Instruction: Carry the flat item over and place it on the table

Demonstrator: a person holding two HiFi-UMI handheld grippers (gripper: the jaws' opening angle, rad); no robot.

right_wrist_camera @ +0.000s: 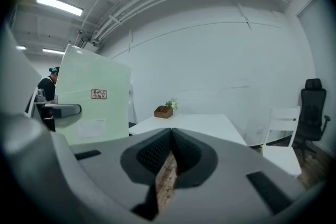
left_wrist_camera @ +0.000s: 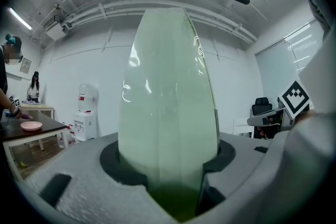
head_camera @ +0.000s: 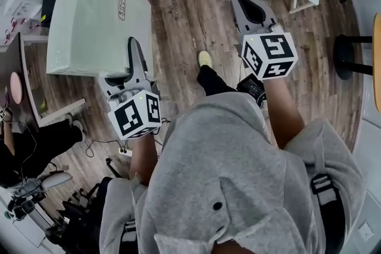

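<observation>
Left fingers (left_wrist_camera: 79, 186): the left gripper (head_camera: 136, 50) is clamped on the near edge of a pale green flat panel (left_wrist_camera: 168, 102), with one finger against each face.
Right fingers (right_wrist_camera: 121, 181): the right gripper (head_camera: 244, 2) has its tips pressed together and holds nothing. Only a sliver of wood floor (head_camera: 184, 15) shows below the tips.
Panel: it is carried on edge, clear of the floor, and reaches forward from the left gripper. It appears edge-on in the left gripper view and as a broad face on the left of the right gripper view. A small printed sticker (head_camera: 121, 8) sits near its top.
Marker cubes: there is one on each gripper, left (head_camera: 136, 115) and right (head_camera: 269, 55), close in front of the person's grey hoodie (head_camera: 238, 175).
Foot: a yellowish shoe (head_camera: 205, 58) rests on the floor between the two grippers.
White worktop (right_wrist_camera: 194, 123): it lies ahead of the right gripper, well apart from the panel, and carries a small wooden box with a plant (right_wrist_camera: 164, 110) at its far end.
Seats: a white chair (right_wrist_camera: 281, 128) stands beside the worktop, and a black office chair (right_wrist_camera: 312, 107) is further right.
Left side of the room: a water dispenser (left_wrist_camera: 86, 113) stands by the wall, with a dark table holding a pink dish (left_wrist_camera: 30, 126) nearby.
</observation>
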